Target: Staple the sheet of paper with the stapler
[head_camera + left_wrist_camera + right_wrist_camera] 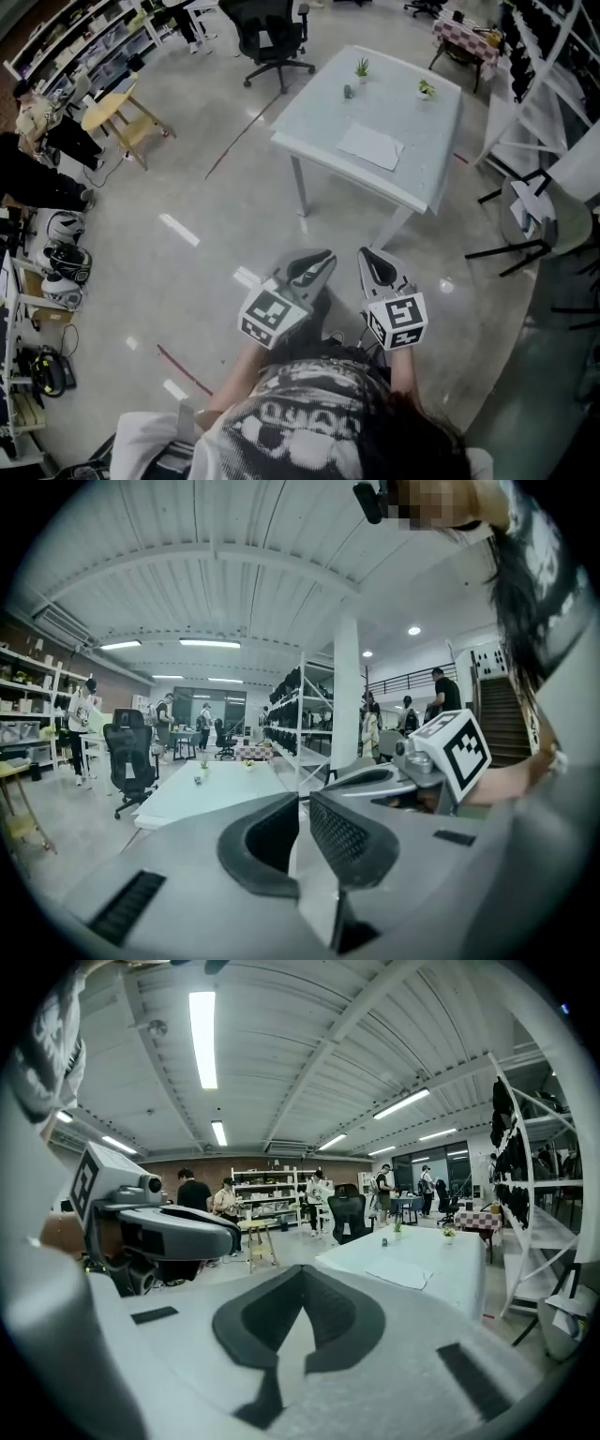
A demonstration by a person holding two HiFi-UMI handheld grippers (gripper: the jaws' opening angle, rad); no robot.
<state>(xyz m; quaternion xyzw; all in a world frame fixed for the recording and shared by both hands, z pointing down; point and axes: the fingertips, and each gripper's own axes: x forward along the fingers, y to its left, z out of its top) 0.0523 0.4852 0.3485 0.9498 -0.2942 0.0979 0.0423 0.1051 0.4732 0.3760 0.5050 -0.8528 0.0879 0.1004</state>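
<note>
The left gripper (322, 261) was held with its jaws together, nothing between them. Just beside it, the right gripper (372, 264) was likewise closed and empty. Both hung over the floor, well apart from the white table (319, 122), where the sheet of paper (371, 146) lay flat near two small potted plants (362, 67).

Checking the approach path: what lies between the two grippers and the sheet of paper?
Head view: only bare floor and the table's near edge separate left gripper and right gripper from the sheet of paper.
</note>
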